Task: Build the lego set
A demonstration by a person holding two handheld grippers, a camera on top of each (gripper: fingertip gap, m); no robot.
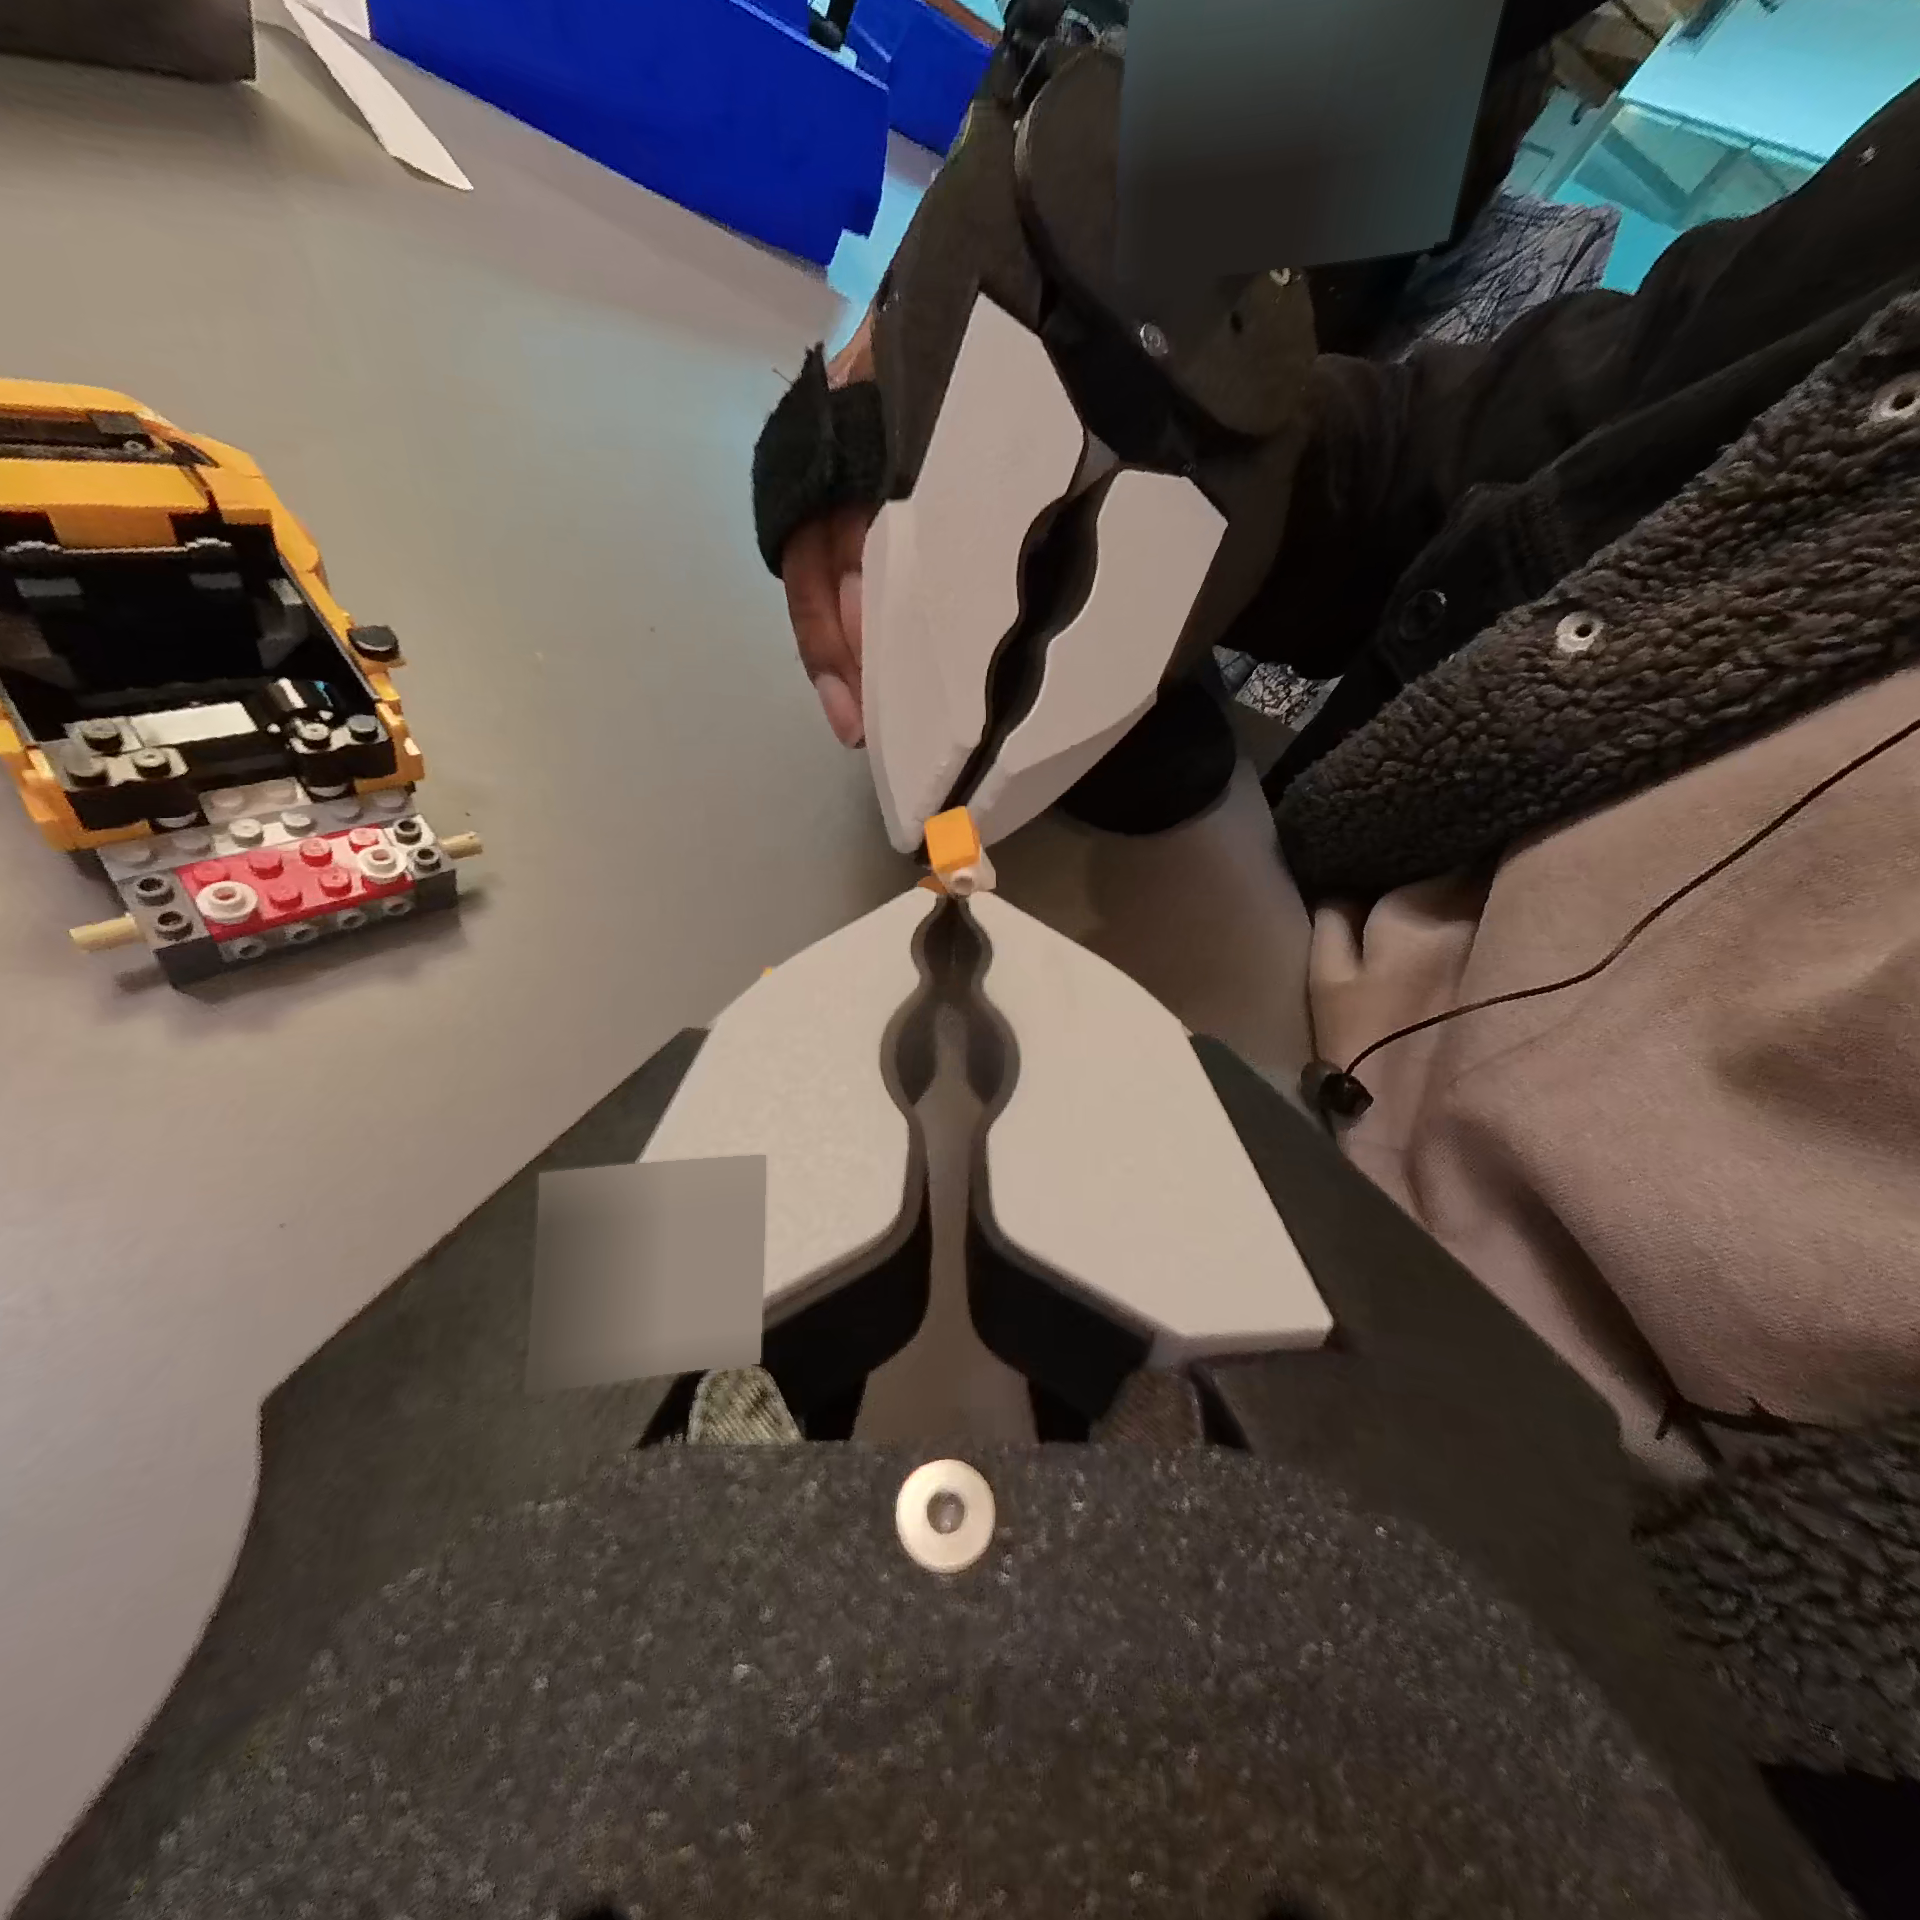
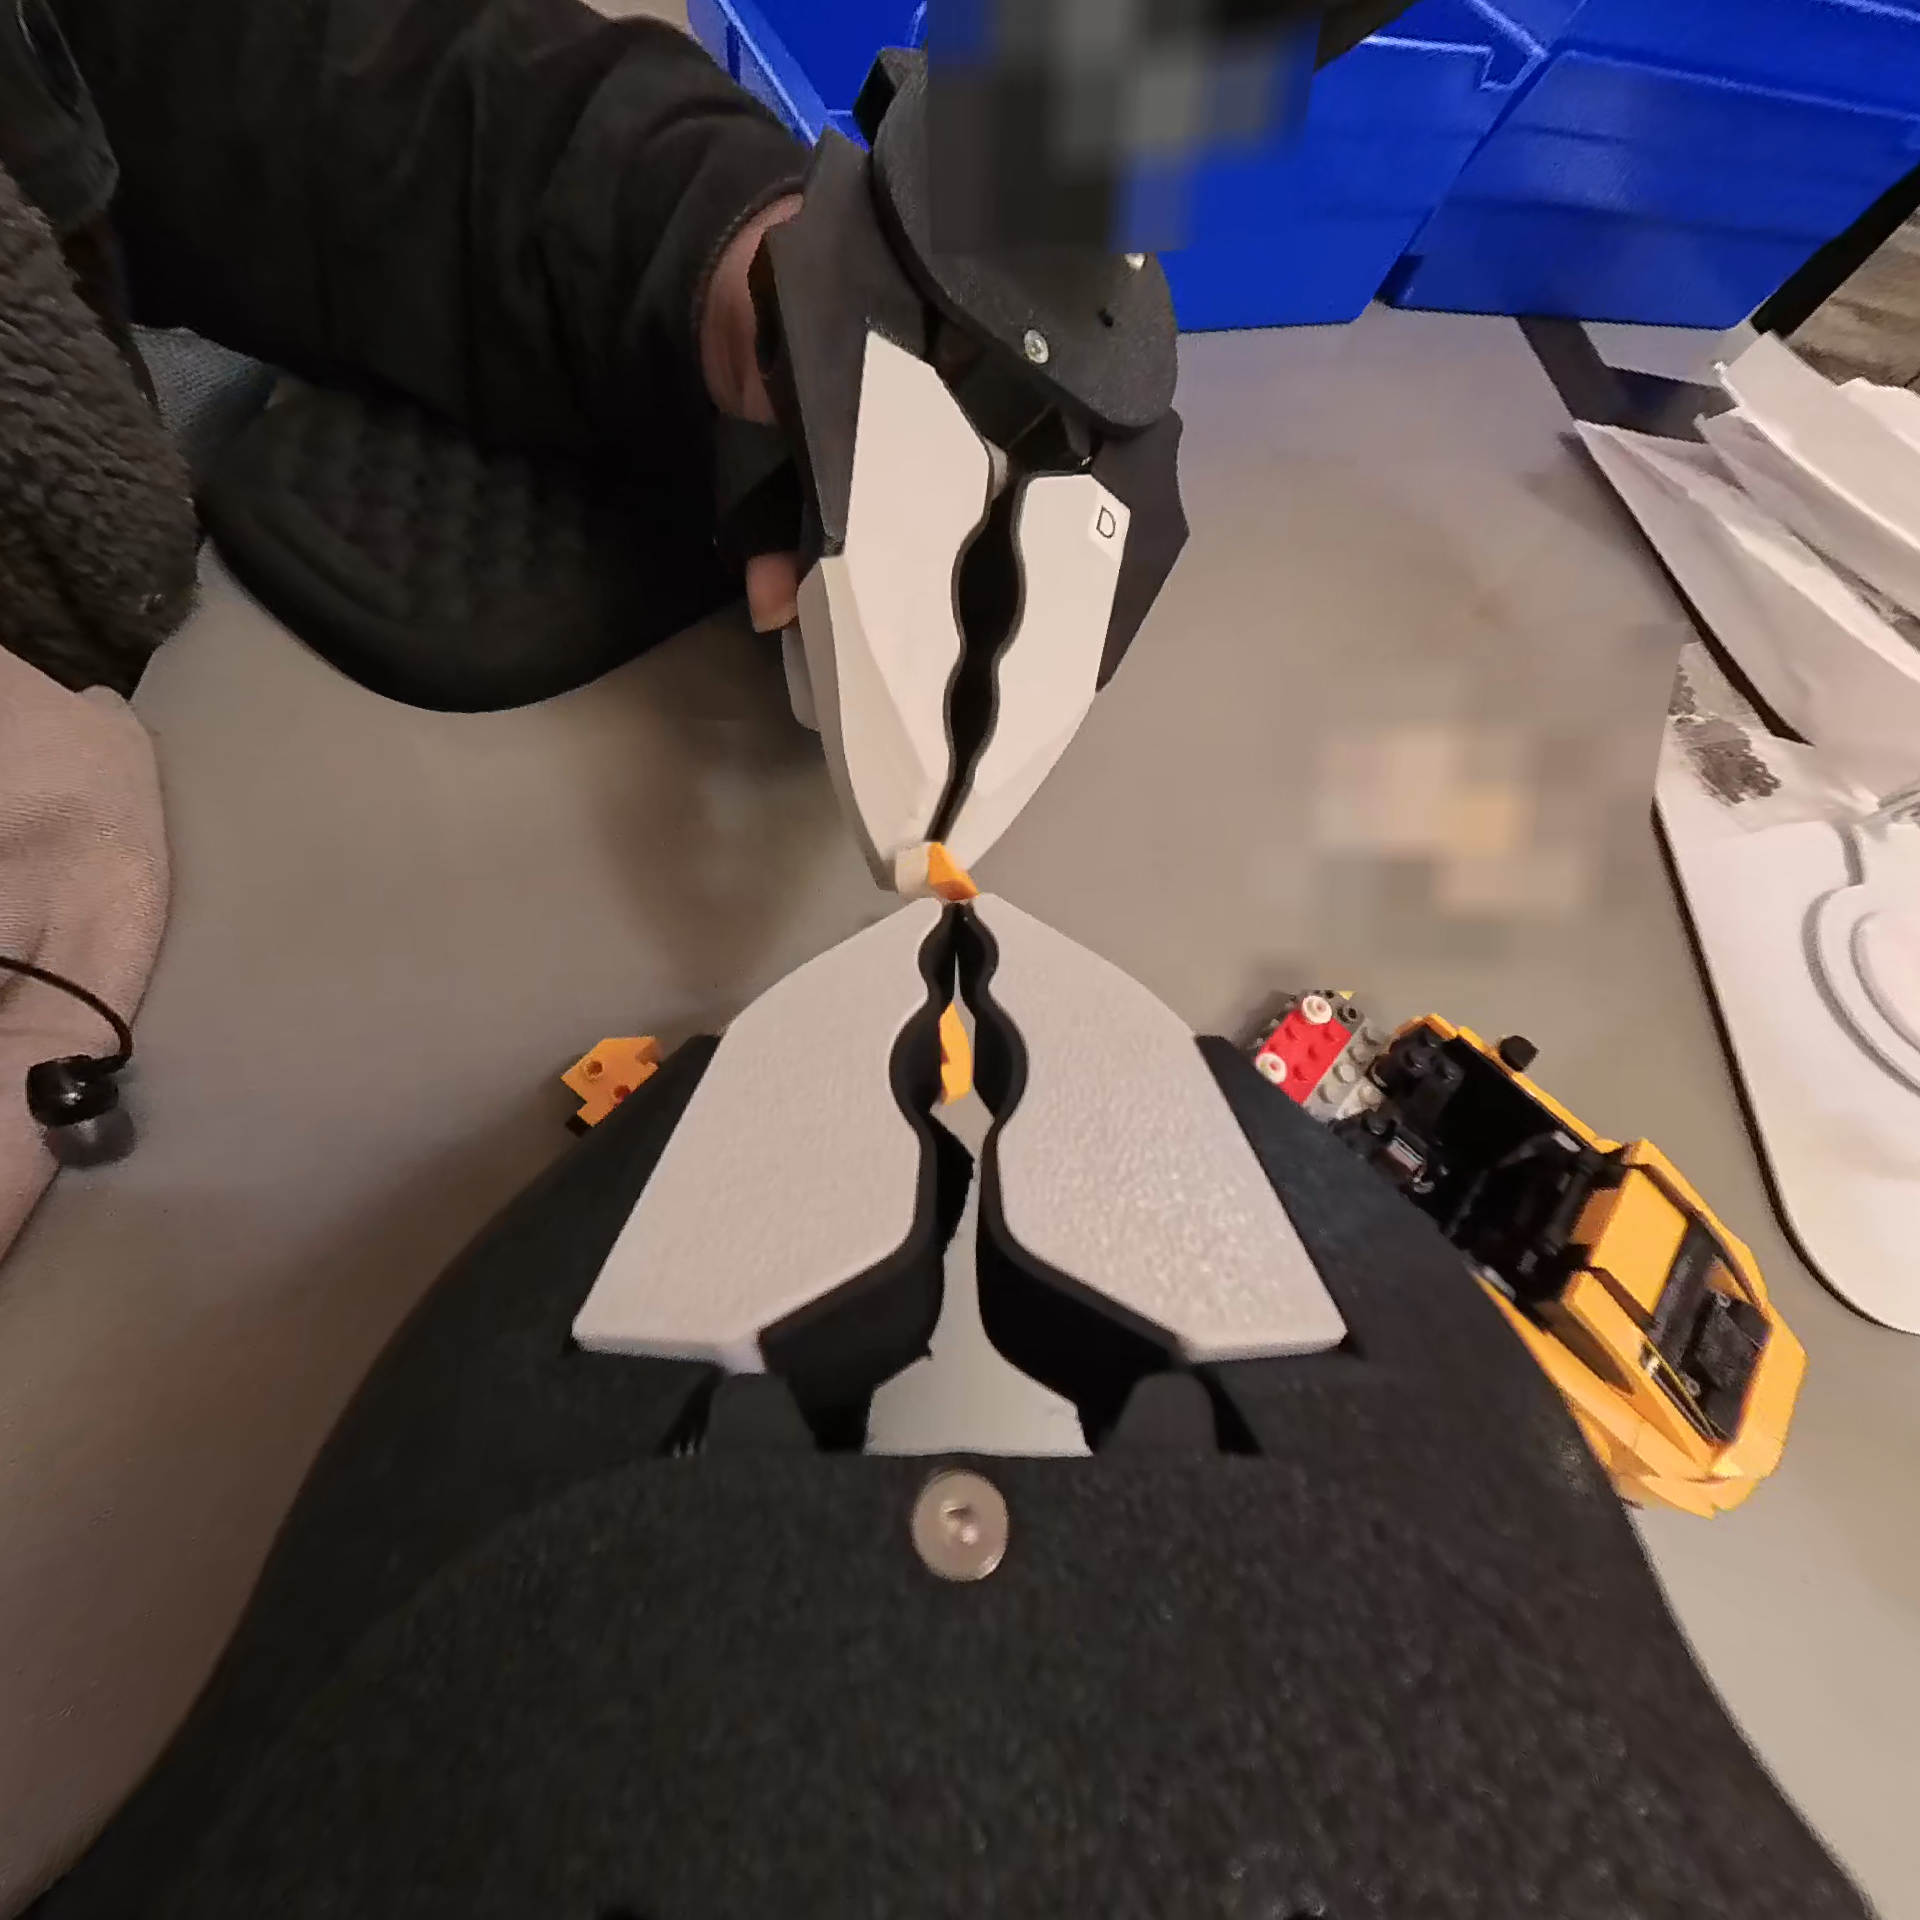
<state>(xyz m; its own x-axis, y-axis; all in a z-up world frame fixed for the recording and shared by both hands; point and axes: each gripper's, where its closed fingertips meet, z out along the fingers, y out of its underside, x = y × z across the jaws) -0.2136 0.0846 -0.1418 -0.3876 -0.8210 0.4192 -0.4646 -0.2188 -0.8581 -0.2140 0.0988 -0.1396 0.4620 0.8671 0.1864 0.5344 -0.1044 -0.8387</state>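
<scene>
Left wrist view: both hand-held grippers [image 1: 951,902] [image 2: 951,906] pinch a small orange-and-white brick assembly [image 1: 956,847]

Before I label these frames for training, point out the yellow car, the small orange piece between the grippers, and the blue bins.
yellow car [image 1: 125,488]: left wrist view, on its roof.
small orange piece [image 1: 951,837]: left wrist view, on its top face.
blue bins [image 2: 1558,156]: right wrist view, on a front wall.

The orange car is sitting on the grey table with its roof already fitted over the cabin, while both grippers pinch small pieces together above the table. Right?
Not quite. In the left wrist view the orange car has no roof: its black cabin is open from above. The rest stands: it rests on the grey table, and the left gripper and right gripper pinch small pieces together.
</scene>
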